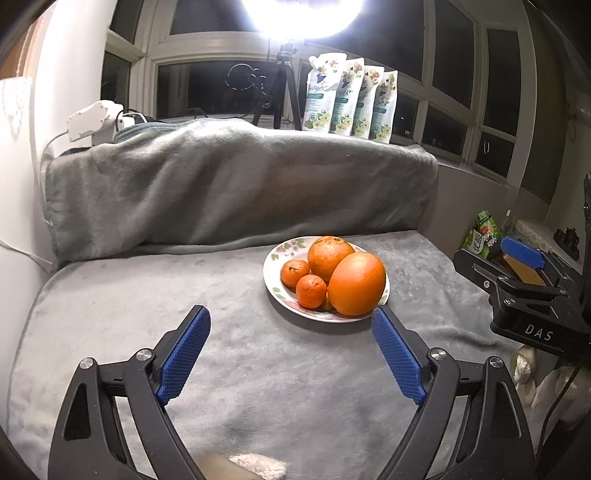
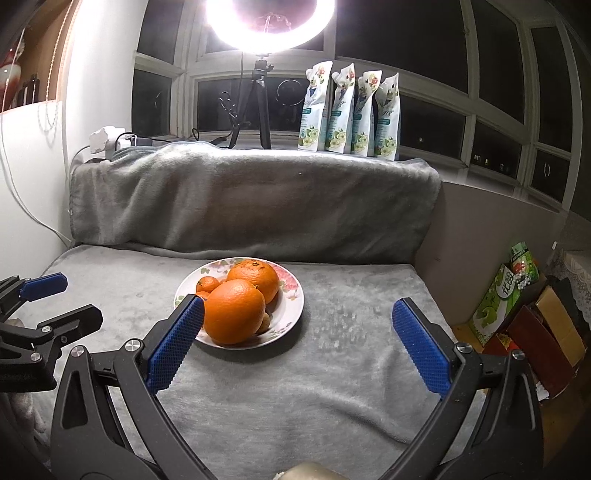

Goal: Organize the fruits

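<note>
left gripper (image 1: 291, 314) fingers apart, empty | right gripper (image 2: 297, 306) fingers apart, empty (body marked "DAS") | oranges on plate (image 2: 291, 295)

Ring light (image 1: 301, 14) cut off by top edge. Small brownish fruit (image 2: 264, 323) mostly hidden behind front orange (image 2: 232, 312); type unclear. Pouch (image 1: 316, 98) print illegible.

Blown-out glare from the ring light (image 2: 271, 22) overhead against black windows (image 2: 406, 33), fisheye-bent, dark-vignetted edges.
</note>
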{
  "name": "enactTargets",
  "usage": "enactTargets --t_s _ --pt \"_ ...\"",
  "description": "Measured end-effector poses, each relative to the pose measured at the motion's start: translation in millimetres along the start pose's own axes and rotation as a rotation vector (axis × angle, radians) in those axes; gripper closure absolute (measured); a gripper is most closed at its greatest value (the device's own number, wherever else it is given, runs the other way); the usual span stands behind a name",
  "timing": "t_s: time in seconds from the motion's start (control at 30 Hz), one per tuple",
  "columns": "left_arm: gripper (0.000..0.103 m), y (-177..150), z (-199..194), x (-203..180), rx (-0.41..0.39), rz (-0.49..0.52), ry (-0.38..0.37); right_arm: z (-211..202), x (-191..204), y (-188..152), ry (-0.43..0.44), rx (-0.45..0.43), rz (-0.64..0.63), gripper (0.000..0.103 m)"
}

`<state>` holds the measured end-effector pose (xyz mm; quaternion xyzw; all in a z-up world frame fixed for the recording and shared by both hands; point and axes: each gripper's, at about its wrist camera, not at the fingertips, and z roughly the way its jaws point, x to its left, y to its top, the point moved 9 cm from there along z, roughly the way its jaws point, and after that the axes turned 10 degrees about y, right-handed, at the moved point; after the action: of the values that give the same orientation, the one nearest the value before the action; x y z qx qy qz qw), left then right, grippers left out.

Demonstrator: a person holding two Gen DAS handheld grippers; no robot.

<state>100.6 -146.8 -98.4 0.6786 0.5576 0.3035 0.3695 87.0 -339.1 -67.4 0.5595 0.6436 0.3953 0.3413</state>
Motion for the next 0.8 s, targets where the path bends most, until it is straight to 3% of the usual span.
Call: enactTargets --t_s 0.8 --pt "0.014 -0.6 2.0 -0.8 -0.003 0.02 0.02 7.4 6.0 -10.4 0.01 0.027 0.0 0.0"
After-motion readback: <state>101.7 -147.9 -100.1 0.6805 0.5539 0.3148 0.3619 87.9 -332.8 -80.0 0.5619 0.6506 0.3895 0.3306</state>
